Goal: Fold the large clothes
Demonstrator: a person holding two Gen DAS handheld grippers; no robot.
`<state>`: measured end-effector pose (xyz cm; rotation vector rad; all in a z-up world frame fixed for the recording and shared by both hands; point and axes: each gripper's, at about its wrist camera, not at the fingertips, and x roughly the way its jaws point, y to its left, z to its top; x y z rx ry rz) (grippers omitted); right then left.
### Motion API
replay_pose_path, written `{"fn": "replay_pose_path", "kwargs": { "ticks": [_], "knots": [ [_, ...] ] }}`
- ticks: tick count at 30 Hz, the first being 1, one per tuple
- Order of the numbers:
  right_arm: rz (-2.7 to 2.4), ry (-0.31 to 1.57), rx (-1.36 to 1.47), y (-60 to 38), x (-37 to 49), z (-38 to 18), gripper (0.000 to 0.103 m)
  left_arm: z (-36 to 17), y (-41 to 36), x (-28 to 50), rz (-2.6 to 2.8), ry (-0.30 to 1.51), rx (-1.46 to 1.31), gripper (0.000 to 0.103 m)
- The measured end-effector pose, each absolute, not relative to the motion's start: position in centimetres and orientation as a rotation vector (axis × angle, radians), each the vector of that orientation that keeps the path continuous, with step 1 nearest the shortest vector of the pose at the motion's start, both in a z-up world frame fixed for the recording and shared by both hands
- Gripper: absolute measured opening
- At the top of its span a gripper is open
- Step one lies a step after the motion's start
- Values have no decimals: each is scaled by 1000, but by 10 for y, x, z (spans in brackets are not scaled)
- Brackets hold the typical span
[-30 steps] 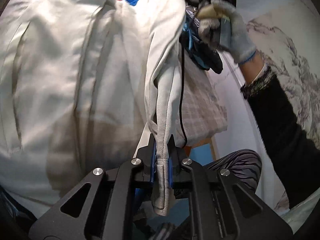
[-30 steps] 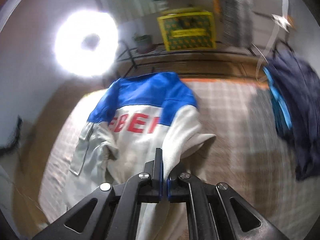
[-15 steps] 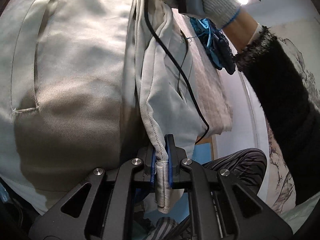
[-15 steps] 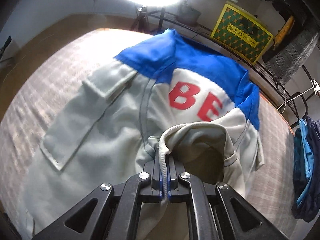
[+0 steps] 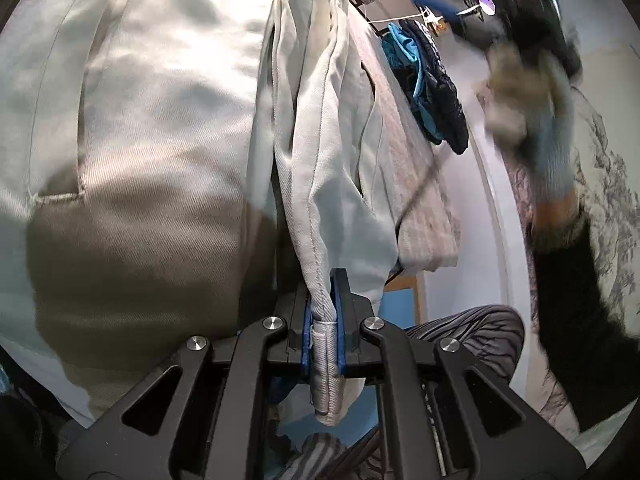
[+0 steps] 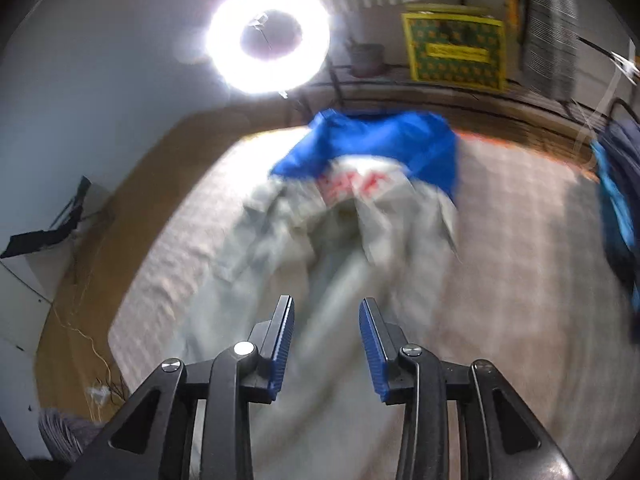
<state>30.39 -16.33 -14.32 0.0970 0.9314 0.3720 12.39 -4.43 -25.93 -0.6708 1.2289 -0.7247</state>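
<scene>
On the checked bed (image 6: 500, 216) the jacket (image 6: 320, 248) lies bunched, blue yoke toward the far edge, pale body running back toward the near edge, so its long axis points straight at the right gripper (image 6: 326, 344). That gripper hangs above the near end with jaws spread wide and nothing between them. The left gripper (image 5: 323, 332) is clenched on a hemmed edge of the jacket (image 5: 324, 360), cloth rising from it in a taut fold (clearly the nearer tool, since it already has the fabric). The right is just short of the pale cloth ahead, so my guess is it must reach forward for a new hold. Only the right view shows the whole layout and red lettering, though blurred; only the left shows the pinched hem and the gloved right hand (image 5: 528, 96).
</scene>
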Motion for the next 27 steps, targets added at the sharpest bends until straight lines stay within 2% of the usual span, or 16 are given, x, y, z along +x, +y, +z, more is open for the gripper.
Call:
{"fn": "replay_pose_path", "kwargs": {
  "ticks": [5,7,9,13,14,15,16,18,23,27],
  "knots": [
    [359,936,68,-175,267,-163,36,-254,-50,121,-711,1217,-634,7],
    [365,942,96,-171,281,-167,39,-252,-52,121,-707,1218,-629,7],
    [347,952,125,-167,301,-169,46,-249,-55,121,-705,1211,-605,7],
    [261,992,69,-141,353,-184,46,-250,-57,120,-703,1214,-595,7],
    [226,1022,33,-134,369,-195,41,-251,-57,120,-705,1218,-603,7],
    [209,1036,21,-132,374,-200,17,-251,-57,119,-706,1219,-610,7],
    [199,1065,12,-129,382,-209,0,-251,-56,119,-710,1221,-625,7],
    [206,1074,11,-126,385,-213,0,-252,-55,117,-728,1227,-664,7],
    [327,960,-171,-97,367,-174,0,-261,-60,117,-758,1255,-690,7],
    [349,1025,-277,-63,387,-202,0,-263,-62,119,-759,1261,-665,7]
  ]
}}
